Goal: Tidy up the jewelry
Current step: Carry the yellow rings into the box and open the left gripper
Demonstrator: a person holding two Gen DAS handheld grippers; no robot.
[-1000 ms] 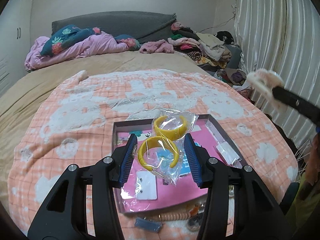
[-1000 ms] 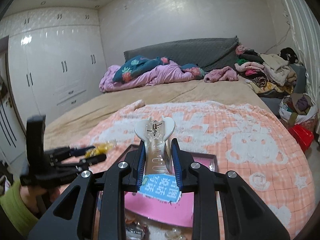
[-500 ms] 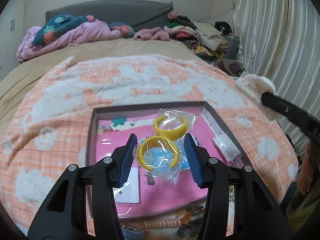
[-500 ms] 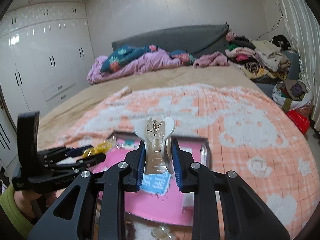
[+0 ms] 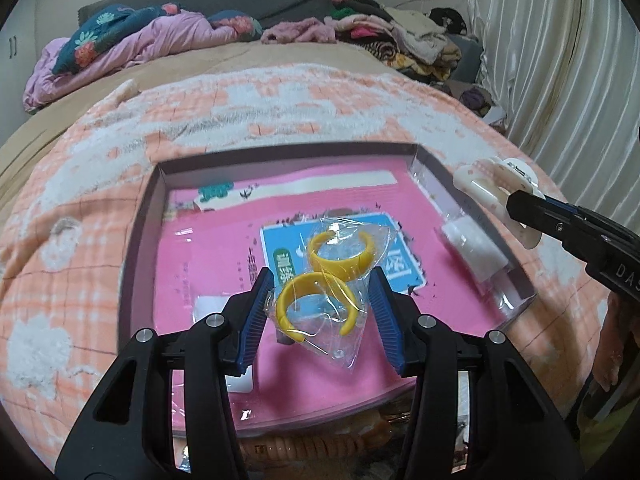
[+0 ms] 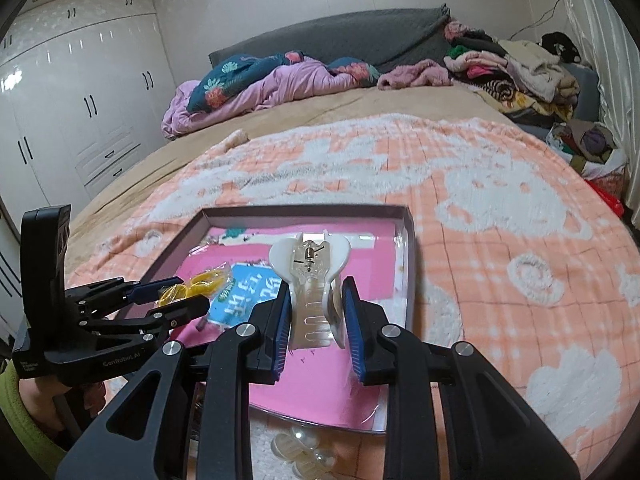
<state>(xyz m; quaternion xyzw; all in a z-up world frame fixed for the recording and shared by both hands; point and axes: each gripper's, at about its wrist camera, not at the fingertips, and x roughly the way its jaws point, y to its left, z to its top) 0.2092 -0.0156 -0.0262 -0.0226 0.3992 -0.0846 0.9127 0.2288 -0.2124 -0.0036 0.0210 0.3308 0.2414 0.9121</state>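
Crowding the box (image 5: 140, 248) — card (image 5: 340, 256), white pouch (image 5: 474, 254).

Yellow hoop earrings (image 5: 328, 280) look like smooth glossy plastic, sealed in a crinkly clear film bag (image 5: 340, 300) that catches glare; the hair claw (image 6: 310, 280) is glossy white and see-through plastic with a small metal spring at its hinge. The shallow box (image 5: 138, 248) has matt card walls and a shiny pink printed-paper floor (reflections along its near edge), sitting on a fluffy, rough-pile peach-and-white blanket (image 6: 500, 200). Both grippers, left (image 5: 320, 312) and right (image 6: 314, 316), are matt black plastic with ribbed blue pads (image 5: 256, 320) and bright metal screw heads; the wardrobe (image 6: 80, 100) doors are high-gloss white, the curtain (image 5: 560, 80) satiny.
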